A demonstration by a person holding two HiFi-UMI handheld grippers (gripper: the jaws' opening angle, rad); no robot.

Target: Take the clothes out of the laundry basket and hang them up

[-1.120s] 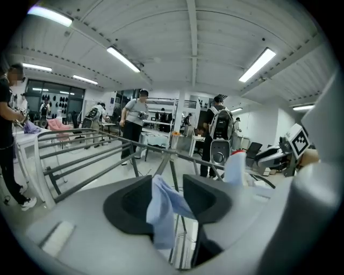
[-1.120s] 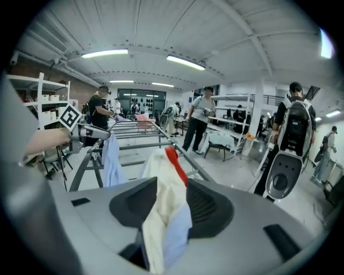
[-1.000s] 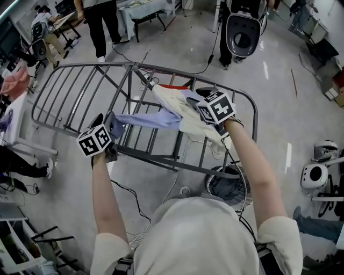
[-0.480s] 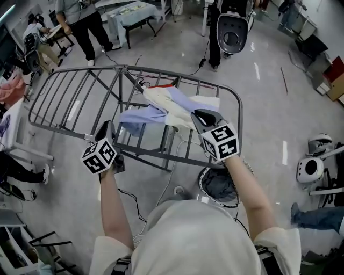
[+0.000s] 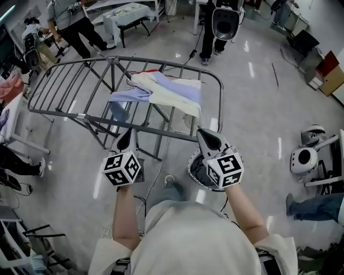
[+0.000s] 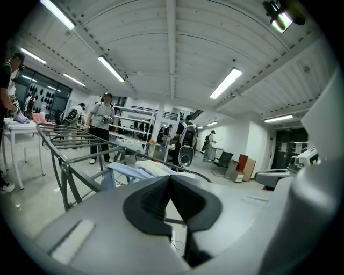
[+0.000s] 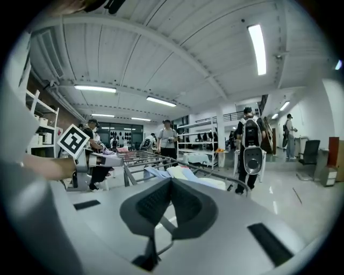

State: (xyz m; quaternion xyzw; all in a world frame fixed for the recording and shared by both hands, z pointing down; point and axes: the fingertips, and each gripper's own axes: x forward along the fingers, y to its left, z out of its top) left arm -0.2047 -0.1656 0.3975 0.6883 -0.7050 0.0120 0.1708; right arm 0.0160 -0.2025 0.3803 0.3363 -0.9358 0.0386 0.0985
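Observation:
A blue and cream garment (image 5: 161, 92) lies draped over the bars of the grey drying rack (image 5: 64, 80); it also shows beyond the jaws in the left gripper view (image 6: 131, 169) and the right gripper view (image 7: 180, 173). The round laundry basket (image 5: 196, 173) stands on the floor under my right gripper, with dark clothes inside. My left gripper (image 5: 128, 140) and right gripper (image 5: 207, 139) are both pulled back from the rack's near rail. Their jaws have just been closing and now stand shut with nothing between them (image 6: 169, 180) (image 7: 171, 182).
People stand beyond the rack, one with a backpack-like machine (image 5: 224, 21). A cable (image 5: 161, 172) trails on the floor under the rack. A white robot device (image 5: 302, 160) sits at the right. A table (image 5: 126, 12) stands at the back.
Both grippers let go of the garment, which now rests spread on the rack. They drew back toward me and their jaws closed empty.

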